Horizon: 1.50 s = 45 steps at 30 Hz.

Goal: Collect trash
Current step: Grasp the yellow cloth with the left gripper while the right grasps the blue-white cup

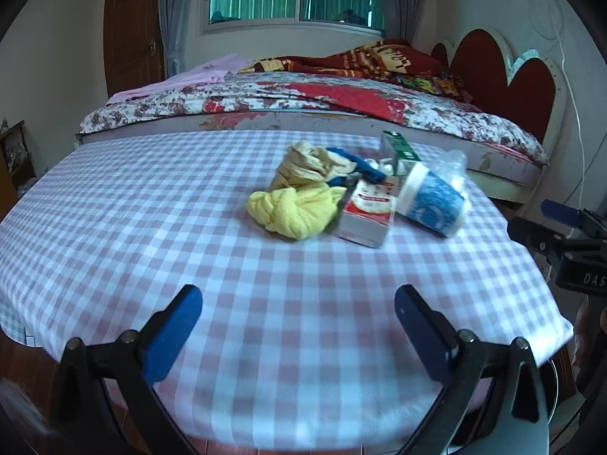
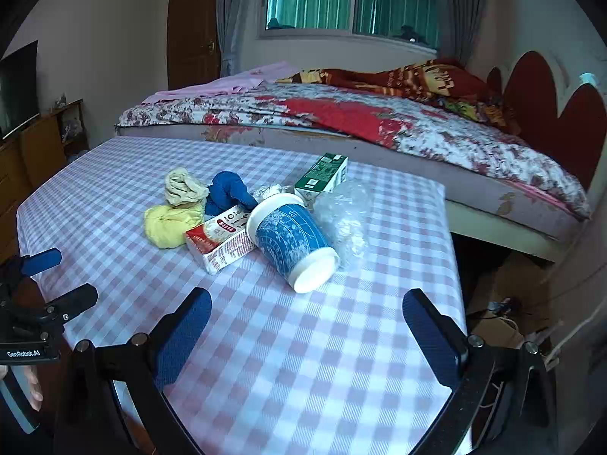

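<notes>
A heap of trash lies on the pink-checked table [image 1: 151, 208] [image 2: 303, 360]. In it are a blue paper cup [image 2: 292, 240] [image 1: 432, 204] on its side, a red-and-white carton [image 2: 220, 242] [image 1: 368, 212], a green carton [image 2: 322, 176] [image 1: 400, 149], a clear plastic bag [image 2: 345, 212] [image 1: 453, 168], and yellow [image 1: 296, 208] [image 2: 170, 223], beige [image 1: 307, 165] [image 2: 184, 185] and blue [image 2: 229, 193] [image 1: 358, 165] crumpled cloths. My left gripper [image 1: 297, 307] is open near the table's front edge, short of the heap. My right gripper [image 2: 307, 311] is open, just short of the cup.
A bed [image 1: 341, 98] [image 2: 379, 121] with a floral cover stands right behind the table. Cardboard and cords [image 2: 504, 311] lie on the floor to the table's right. A wooden cabinet with a TV [image 2: 22, 113] stands at the left wall. A hand [image 2: 32, 386] holds the left gripper.
</notes>
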### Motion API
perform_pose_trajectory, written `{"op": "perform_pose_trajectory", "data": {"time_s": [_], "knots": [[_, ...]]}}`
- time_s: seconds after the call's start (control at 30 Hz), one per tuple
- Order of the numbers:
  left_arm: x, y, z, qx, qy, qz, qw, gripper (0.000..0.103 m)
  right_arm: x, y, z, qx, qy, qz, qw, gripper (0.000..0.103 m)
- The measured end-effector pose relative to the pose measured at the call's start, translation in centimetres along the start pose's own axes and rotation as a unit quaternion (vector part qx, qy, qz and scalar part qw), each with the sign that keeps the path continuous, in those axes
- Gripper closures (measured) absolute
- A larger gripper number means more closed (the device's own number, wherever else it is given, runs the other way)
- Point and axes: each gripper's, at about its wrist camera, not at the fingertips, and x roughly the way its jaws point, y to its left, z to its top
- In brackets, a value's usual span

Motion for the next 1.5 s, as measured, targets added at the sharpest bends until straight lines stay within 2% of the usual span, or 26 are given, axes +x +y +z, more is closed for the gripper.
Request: {"op": "perform_pose_trajectory", "data": {"time_s": [0.27, 0.47, 0.6, 0.63, 0.7, 0.83, 0.9, 1.07, 1.2, 1.3, 1.37, 1.43, 1.5], "knots": [[5.6, 1.1, 2.7, 0.004, 0.027, -0.005, 0.9996, 0.012, 6.0, -0.3, 1.7, -0.003, 0.033, -0.002, 0.999, 0.002], [8.8, 1.4, 4.3, 0.012, 0.047, -0.002, 0.9988, 0.014, 8.5, -0.1, 2.5, -0.01, 0.047, 0.002, 0.999, 0.01], [10.5, 1.7, 4.9, 0.003, 0.067, -0.016, 0.9976, 0.02, 9.3, -0.1, 2.5, 0.003, 0.06, 0.014, 0.998, 0.017], [10.7, 1.7, 5.0, 0.003, 0.07, -0.022, 0.9973, 0.022, 9.2, 0.1, 2.4, 0.004, 0.06, 0.023, 0.998, 0.022], [10.9, 1.7, 5.1, 0.002, 0.074, -0.034, 0.9967, 0.039, 8.5, 0.7, 2.0, 0.0, 0.057, 0.036, 0.998, 0.022], [10.5, 1.9, 4.9, -0.006, 0.075, -0.051, 0.9958, 0.05, 7.5, 1.8, 1.6, -0.003, 0.056, 0.066, 0.996, 0.023], [9.2, 2.0, 4.2, -0.004, 0.066, -0.053, 0.9964, 0.051, 6.8, 2.1, 1.4, -0.001, 0.05, 0.078, 0.996, 0.023], [7.7, 2.4, 3.0, 0.002, 0.061, -0.044, 0.9972, 0.05, 6.6, 2.0, 1.7, -0.003, 0.035, 0.055, 0.998, 0.023], [8.3, 2.1, 3.3, 0.013, 0.059, -0.025, 0.9979, 0.026, 9.6, 2.1, 2.7, -0.012, 0.07, 0.034, 0.997, 0.022], [9.0, 2.0, 3.9, 0.022, 0.059, -0.025, 0.9977, 0.025, 10.8, 2.2, 3.0, -0.018, 0.08, 0.046, 0.996, 0.022], [9.5, 2.0, 4.2, 0.026, 0.062, -0.031, 0.9973, 0.026, 11.4, 2.4, 3.1, -0.019, 0.086, 0.053, 0.995, 0.032], [9.9, 1.9, 4.2, 0.033, 0.068, -0.037, 0.9965, 0.045, 11.2, 2.5, 3.0, -0.015, 0.082, 0.057, 0.995, 0.037], [9.7, 1.8, 4.3, 0.038, 0.066, -0.042, 0.9963, 0.05, 10.7, 2.4, 2.8, -0.003, 0.079, 0.069, 0.994, 0.041]]}}
